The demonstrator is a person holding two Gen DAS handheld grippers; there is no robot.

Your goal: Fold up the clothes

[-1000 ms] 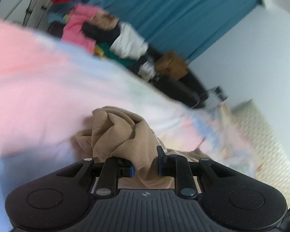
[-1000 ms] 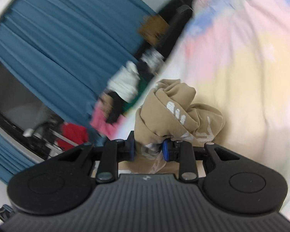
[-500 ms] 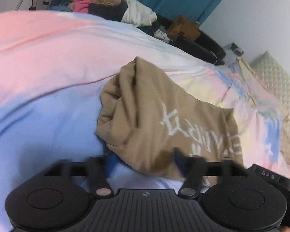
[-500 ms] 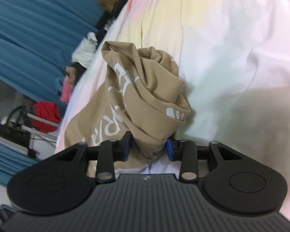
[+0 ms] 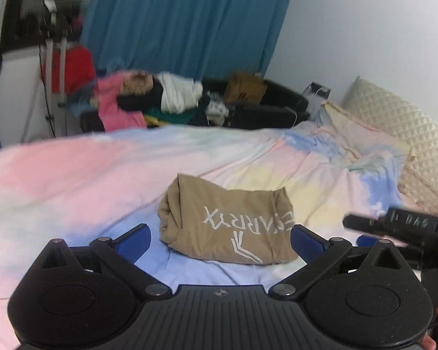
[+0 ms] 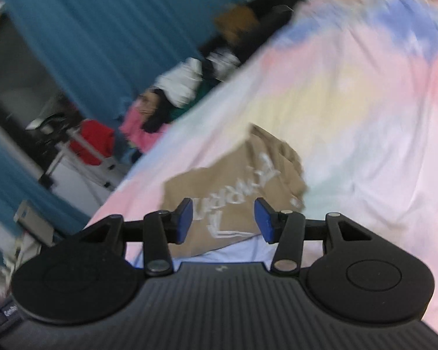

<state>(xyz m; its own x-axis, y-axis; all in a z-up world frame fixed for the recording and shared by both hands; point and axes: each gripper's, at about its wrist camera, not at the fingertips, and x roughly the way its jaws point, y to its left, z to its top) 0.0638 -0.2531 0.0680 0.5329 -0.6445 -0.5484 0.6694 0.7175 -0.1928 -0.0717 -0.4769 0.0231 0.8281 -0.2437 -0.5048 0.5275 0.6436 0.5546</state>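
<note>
A tan shirt [image 5: 224, 227] with white lettering lies folded into a compact bundle on the pastel bedspread [image 5: 73, 175]. My left gripper [image 5: 219, 240] is wide open and empty, just in front of the bundle, with its blue pads apart on either side. My right gripper [image 6: 223, 218] is open and empty, held above the shirt [image 6: 233, 186], not touching it. Its black body shows at the right edge of the left wrist view [image 5: 400, 227].
A pile of mixed clothes [image 5: 160, 99] lies on a dark couch beyond the bed's far edge. Blue curtains [image 5: 184, 20] hang behind it. A red garment [image 5: 73, 70] hangs on a rack at left. A quilted cream pillow [image 5: 400, 128] lies at right.
Both grippers let go of the tan shirt and opened. The shirt now rests folded on the bed, and both grippers have pulled back from it.
</note>
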